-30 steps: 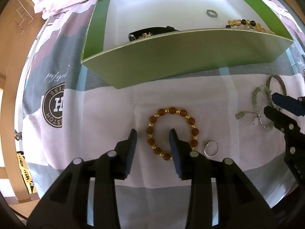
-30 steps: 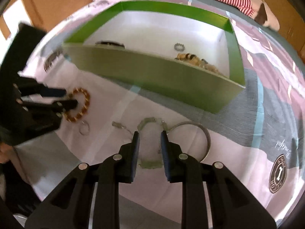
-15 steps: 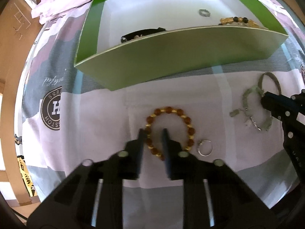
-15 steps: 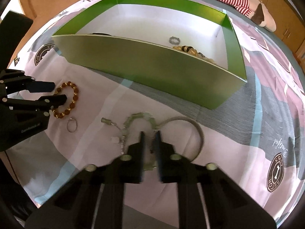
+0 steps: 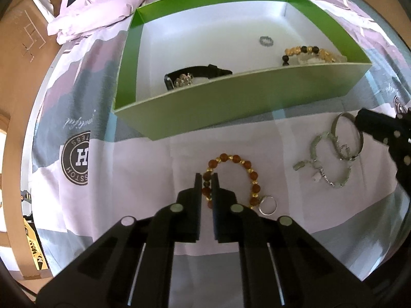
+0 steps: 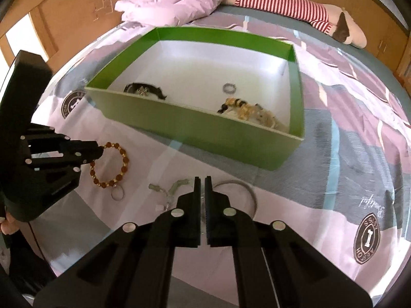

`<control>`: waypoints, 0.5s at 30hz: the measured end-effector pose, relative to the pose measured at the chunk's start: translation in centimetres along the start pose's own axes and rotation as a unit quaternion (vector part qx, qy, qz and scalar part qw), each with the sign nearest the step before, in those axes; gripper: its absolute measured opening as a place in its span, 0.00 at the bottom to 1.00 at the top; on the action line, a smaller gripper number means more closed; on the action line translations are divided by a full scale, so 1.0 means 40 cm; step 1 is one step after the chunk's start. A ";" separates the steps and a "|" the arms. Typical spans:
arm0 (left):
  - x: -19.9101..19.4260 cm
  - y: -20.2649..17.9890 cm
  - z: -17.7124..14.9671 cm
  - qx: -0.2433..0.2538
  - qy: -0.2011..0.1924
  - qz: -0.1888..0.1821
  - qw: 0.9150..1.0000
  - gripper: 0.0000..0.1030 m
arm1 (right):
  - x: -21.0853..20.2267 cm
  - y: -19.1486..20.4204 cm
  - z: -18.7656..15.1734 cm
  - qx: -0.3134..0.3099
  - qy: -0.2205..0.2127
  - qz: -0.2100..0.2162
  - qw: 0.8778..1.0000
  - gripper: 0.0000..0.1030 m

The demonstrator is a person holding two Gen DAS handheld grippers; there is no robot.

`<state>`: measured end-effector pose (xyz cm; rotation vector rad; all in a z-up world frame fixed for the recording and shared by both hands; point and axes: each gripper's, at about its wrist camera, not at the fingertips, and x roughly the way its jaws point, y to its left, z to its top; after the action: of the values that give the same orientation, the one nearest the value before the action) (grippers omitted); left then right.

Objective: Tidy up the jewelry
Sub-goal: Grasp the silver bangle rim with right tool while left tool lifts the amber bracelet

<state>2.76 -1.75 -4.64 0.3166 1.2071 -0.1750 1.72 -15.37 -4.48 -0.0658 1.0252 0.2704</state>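
I can't see the green chain bracelet (image 6: 177, 186) where my right gripper (image 6: 203, 183) covers it. The box wall (image 5: 231, 97) hides part of the black strap (image 5: 197, 73).

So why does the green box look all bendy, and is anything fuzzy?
Left wrist view: the fisheye lens curves the green box and darkens the corners. Right wrist view: same bending, and the beads in the box look a bit smeared; the bedsheet is bright.

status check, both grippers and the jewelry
Left gripper shut on amber bead bracelet. Right gripper shut on jade bracelet. Path to green box clear.
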 end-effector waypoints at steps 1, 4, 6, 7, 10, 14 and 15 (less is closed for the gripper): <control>0.000 -0.001 0.000 -0.001 0.000 0.000 1.000 0.06 | -0.005 -0.008 0.003 0.002 -0.002 -0.001 1.000 0.02; 0.009 -0.007 -0.003 0.001 0.009 0.003 1.000 0.06 | -0.010 -0.026 0.003 0.014 0.003 0.012 1.000 0.03; 0.021 -0.004 -0.002 -0.012 0.012 0.005 1.000 0.06 | 0.001 -0.024 0.000 0.019 0.013 0.020 1.000 0.04; 0.027 -0.005 -0.002 -0.010 0.016 0.004 1.000 0.06 | 0.012 -0.018 -0.002 0.015 0.021 0.021 0.999 0.10; 0.039 -0.007 -0.001 -0.006 0.022 0.005 1.000 0.06 | 0.037 0.020 -0.017 -0.010 0.039 0.014 0.999 0.24; 0.057 -0.013 -0.003 -0.006 0.031 0.002 0.999 0.06 | 0.066 0.055 -0.029 -0.037 0.041 0.001 0.998 0.24; 0.059 -0.014 -0.003 -0.005 0.032 0.003 0.999 0.07 | 0.078 0.058 -0.031 -0.041 0.045 -0.007 0.998 0.24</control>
<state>3.32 -2.16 -6.95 0.3195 1.2691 -0.1540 1.62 -12.76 -7.63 -0.1612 1.1022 0.2989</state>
